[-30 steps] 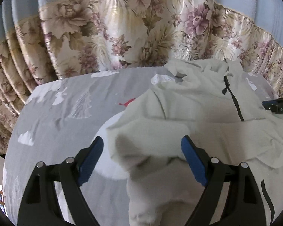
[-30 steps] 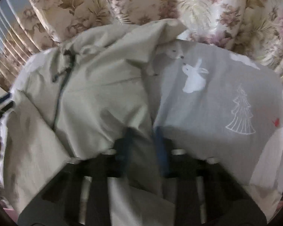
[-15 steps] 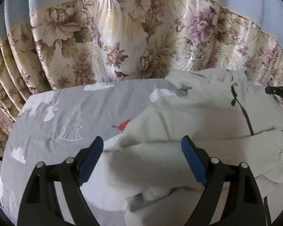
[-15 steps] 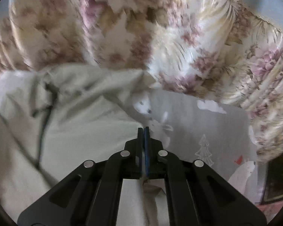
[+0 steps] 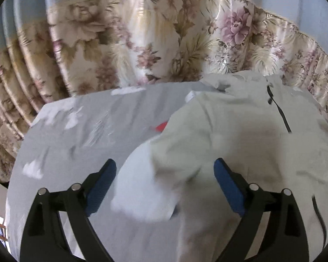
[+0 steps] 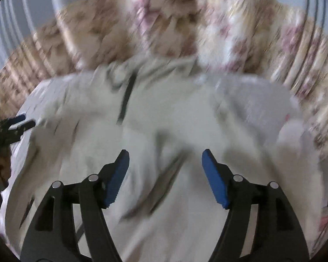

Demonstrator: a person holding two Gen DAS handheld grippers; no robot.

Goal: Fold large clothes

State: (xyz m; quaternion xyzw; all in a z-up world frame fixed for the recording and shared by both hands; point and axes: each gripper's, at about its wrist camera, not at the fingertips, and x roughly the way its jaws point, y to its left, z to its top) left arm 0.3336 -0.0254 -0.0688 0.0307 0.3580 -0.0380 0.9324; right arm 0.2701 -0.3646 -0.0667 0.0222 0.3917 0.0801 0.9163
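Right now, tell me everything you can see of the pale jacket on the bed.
The jacket is pale grey-green, of thin matte woven-looking fabric, lying rumpled and front-up on the grey printed bedsheet. A short dark zipper runs down from its collar, which points toward the floral curtain. One sleeve is folded in across the body. Both the left gripper and the right gripper hover open above it, gripping nothing.

Left gripper [image 5: 165,174], right gripper [image 6: 165,166]: black arms, blue pads, silver screws
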